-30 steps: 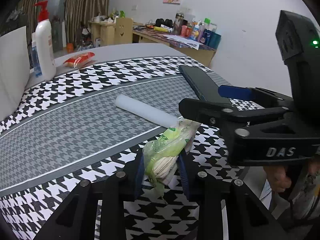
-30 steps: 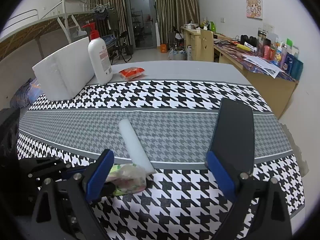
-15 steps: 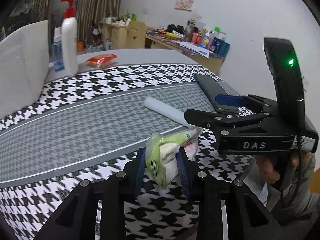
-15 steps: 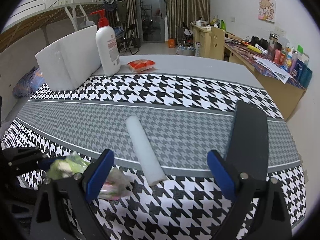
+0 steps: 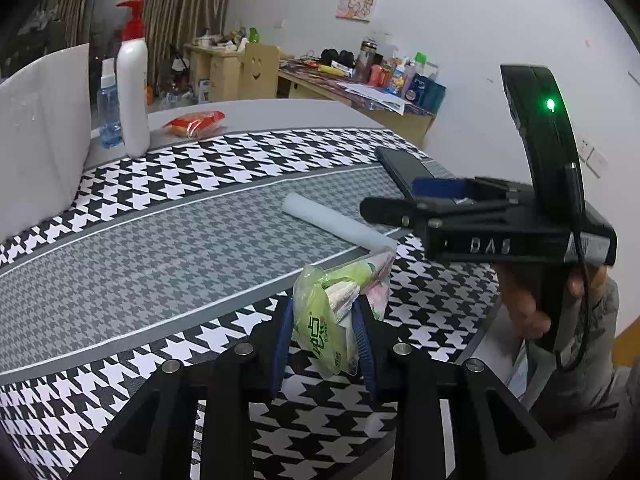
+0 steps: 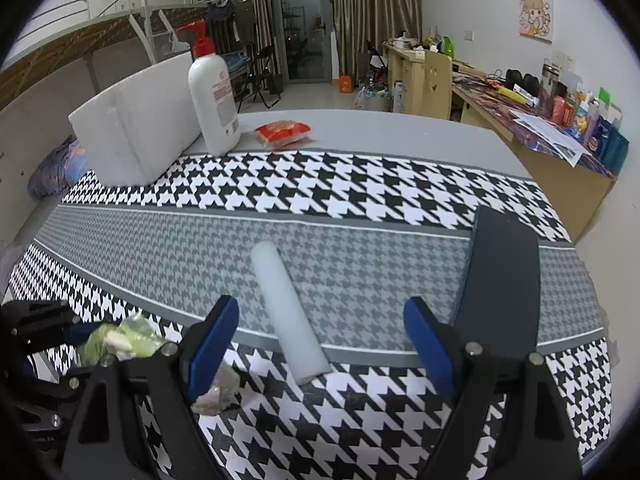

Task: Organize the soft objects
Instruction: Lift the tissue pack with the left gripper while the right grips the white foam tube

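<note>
The left claw (image 5: 323, 334) clamps a crumpled green tissue pack (image 5: 320, 320) above the houndstooth tabletop (image 5: 160, 240), its jaws easing apart. The right claw (image 6: 320, 344), empty and closing, straddles a white foam roll (image 6: 286, 312). The pack's far end is blurred in the right view; only the left view shows the hand (image 5: 524, 304).

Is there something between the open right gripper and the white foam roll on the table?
Nothing visible. The right gripper is closing, with only bare tablecloth before the foam roll. The tissue pack in the left gripper is off to the side.
</note>
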A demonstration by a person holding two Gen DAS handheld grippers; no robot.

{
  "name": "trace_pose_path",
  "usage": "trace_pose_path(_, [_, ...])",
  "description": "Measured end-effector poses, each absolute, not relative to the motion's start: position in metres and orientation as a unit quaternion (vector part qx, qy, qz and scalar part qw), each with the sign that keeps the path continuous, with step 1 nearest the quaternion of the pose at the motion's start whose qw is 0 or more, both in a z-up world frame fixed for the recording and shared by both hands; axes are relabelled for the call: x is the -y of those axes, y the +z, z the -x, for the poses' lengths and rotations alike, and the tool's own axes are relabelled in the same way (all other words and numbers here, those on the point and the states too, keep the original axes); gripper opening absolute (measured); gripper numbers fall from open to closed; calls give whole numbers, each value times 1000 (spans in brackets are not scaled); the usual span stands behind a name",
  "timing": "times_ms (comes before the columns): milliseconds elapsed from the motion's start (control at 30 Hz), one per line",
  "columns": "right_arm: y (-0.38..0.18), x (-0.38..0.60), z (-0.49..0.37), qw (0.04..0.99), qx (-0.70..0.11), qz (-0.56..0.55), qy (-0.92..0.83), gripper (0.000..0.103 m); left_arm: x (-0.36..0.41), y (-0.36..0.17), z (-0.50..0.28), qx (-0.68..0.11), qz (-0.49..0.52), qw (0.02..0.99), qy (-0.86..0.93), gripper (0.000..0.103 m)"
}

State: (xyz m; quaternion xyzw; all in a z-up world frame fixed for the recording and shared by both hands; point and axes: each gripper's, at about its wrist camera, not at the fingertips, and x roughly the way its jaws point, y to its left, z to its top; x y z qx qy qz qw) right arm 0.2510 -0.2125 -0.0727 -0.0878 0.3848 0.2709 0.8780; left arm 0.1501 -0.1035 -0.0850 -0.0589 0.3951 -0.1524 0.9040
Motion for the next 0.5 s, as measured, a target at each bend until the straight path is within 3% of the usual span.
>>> trace_pose_path(33, [-72, 213, -252, 878, -384, 87, 271, 88, 104, -86, -150, -398, 55, 903, -151, 52])
trace_pose_path(100, [-70, 213, -253, 878, -383, 89, 271, 88, 105, -87, -151, -399, 53, 903, -148, 68])
trace_pose_path(500, [-78, 205, -255, 870, -390, 113, 280, 88, 120, -100, -174, -425, 61, 888, -167, 68])
